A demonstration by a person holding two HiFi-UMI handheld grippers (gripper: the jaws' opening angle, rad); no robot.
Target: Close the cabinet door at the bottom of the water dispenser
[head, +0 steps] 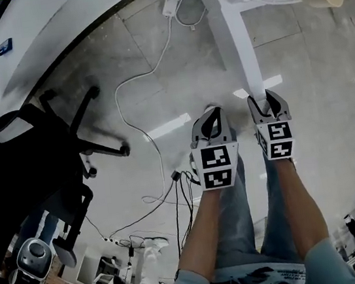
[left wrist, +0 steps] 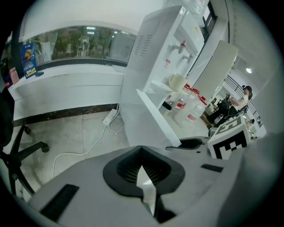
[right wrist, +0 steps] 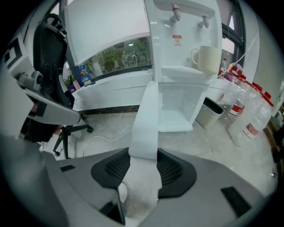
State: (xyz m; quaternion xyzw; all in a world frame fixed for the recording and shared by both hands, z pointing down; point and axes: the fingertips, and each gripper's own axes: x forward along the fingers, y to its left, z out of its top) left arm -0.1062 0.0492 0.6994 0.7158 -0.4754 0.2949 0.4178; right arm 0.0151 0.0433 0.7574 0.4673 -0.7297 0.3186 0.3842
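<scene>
Standing swung wide open at the foot of the water dispenser (right wrist: 186,66), the cabinet door (right wrist: 146,119) was clamped along its free edge by the right gripper (right wrist: 143,165), while the left gripper (left wrist: 143,172), held out in front of that dispenser just beside the right one, was seen closed on nothing.

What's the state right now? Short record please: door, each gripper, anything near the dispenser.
door: cabinet door open, swung out from the base of the water dispenser
compartment: compartment exposed, looks empty
right gripper: right gripper jaws closed on the door's free edge
left gripper: left gripper jaws together, nothing held, left of the door and apart from it
on dispenser: mug on the tray under the taps
floor nearby: bin and bottles to the dispenser's right
task: door not yet closed
</scene>
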